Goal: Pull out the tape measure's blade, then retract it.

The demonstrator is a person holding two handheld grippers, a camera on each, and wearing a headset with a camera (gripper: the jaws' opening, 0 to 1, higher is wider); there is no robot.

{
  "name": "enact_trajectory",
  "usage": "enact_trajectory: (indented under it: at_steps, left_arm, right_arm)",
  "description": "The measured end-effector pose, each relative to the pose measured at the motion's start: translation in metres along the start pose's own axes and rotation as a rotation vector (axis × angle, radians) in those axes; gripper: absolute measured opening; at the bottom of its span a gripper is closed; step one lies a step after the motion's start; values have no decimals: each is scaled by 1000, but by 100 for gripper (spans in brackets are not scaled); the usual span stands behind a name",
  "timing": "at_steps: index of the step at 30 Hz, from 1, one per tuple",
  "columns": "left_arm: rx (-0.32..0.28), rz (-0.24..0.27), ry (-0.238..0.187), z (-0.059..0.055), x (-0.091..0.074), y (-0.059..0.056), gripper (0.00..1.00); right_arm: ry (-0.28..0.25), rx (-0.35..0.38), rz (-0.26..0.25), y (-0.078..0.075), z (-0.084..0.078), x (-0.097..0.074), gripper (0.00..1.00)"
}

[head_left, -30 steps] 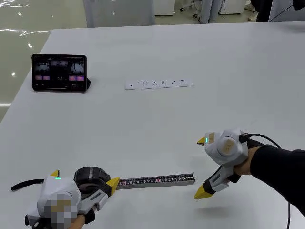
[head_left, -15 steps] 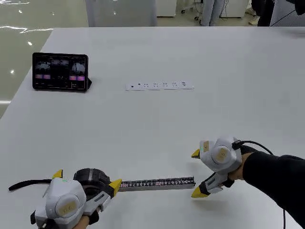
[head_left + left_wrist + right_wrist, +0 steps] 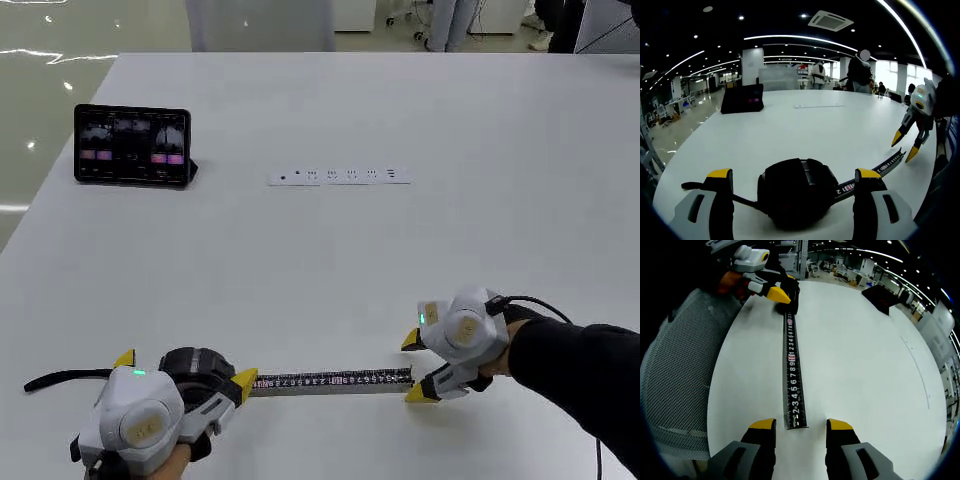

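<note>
Blade [image 3: 791,365] lies left–right on the surface [image 3: 420,260], free end between jaws of the released right tool [image 3: 801,424]; released left tool [image 3: 794,174] straddles the case [image 3: 797,195].

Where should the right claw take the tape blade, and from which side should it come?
Probably the blade at its free end, coming along its length from the side opposite the case. It lies flat and thin, so the right claw, straddling that end, can pinch its two long edges.
</note>
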State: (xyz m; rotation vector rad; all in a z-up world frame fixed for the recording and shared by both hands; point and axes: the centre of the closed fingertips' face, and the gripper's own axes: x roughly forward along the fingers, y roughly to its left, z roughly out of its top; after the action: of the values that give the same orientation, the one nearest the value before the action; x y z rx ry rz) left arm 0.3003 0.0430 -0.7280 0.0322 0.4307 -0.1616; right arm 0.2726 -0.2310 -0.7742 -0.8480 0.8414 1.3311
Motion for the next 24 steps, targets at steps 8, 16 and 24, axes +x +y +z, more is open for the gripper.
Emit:
enact_trajectory:
  at_steps: [8, 16, 24]
  left_arm:
    - [-5, 6, -2, 1, 0, 1, 99]
    - [-2, 6, -7, 2, 0, 0, 99]
    - [-13, 15, -6, 2, 1, 2, 96]
  right_arm:
    - [6, -12, 19, 3, -2, 1, 24]
    - [9, -6, 31, 4, -2, 2, 13]
    - [33, -38, 45, 4, -1, 3, 11]
